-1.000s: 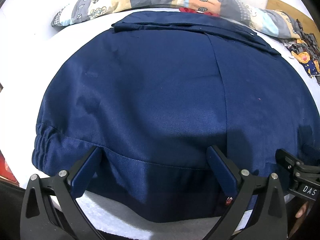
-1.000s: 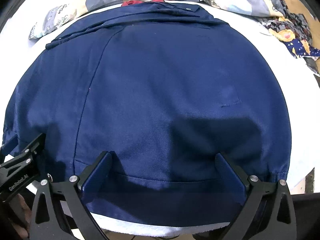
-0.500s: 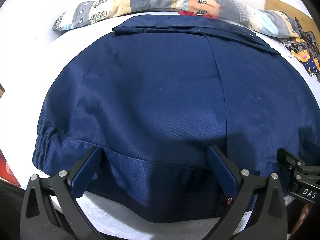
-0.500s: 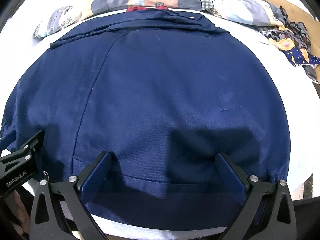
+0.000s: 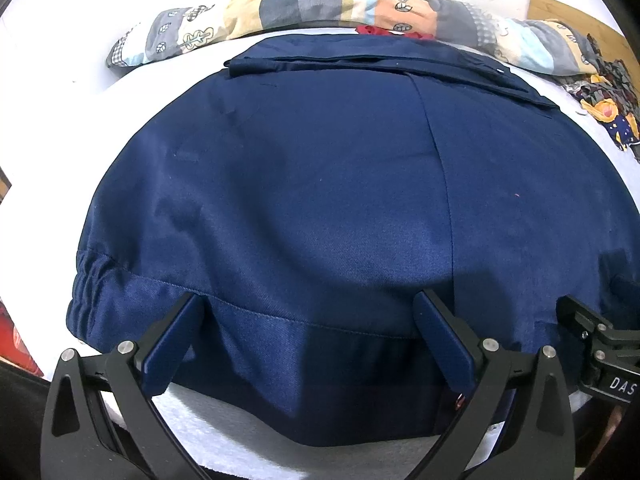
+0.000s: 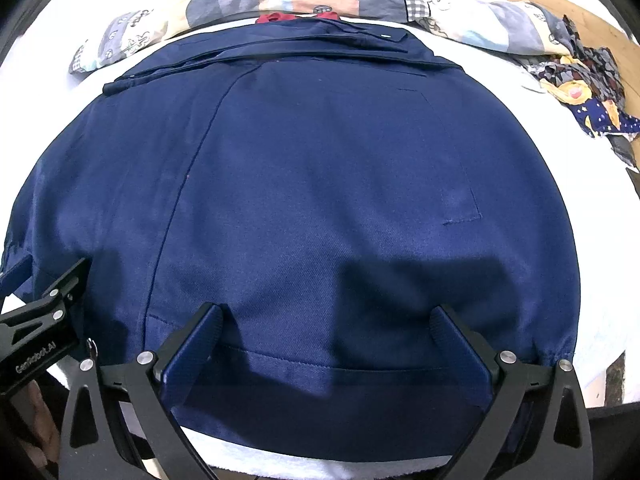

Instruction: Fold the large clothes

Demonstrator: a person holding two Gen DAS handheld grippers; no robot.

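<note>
A large navy blue jacket (image 5: pixel 320 200) lies spread flat on a white padded surface, its collar at the far side and its hem band nearest me; it fills the right wrist view too (image 6: pixel 320 184). My left gripper (image 5: pixel 308 304) hovers open over the hem's left half, fingers wide apart, nothing between them. My right gripper (image 6: pixel 328 316) stands open the same way over the hem's right half. Each gripper's black frame shows at the edge of the other's view: the right one (image 5: pixel 600 344), the left one (image 6: pixel 40 340).
A patchwork quilt roll (image 5: pixel 320 8) lies along the far edge behind the collar. A small red cloth (image 5: pixel 384 31) peeks out there. A patterned dark garment (image 6: pixel 584 92) is heaped at the far right beside a wooden board (image 6: pixel 568 12). White cover (image 5: pixel 224 424) shows below the hem.
Both cameras have tilted or drawn back slightly, so the jacket sits a bit lower and the quilt shows more. Both grippers stay open over the hem.
</note>
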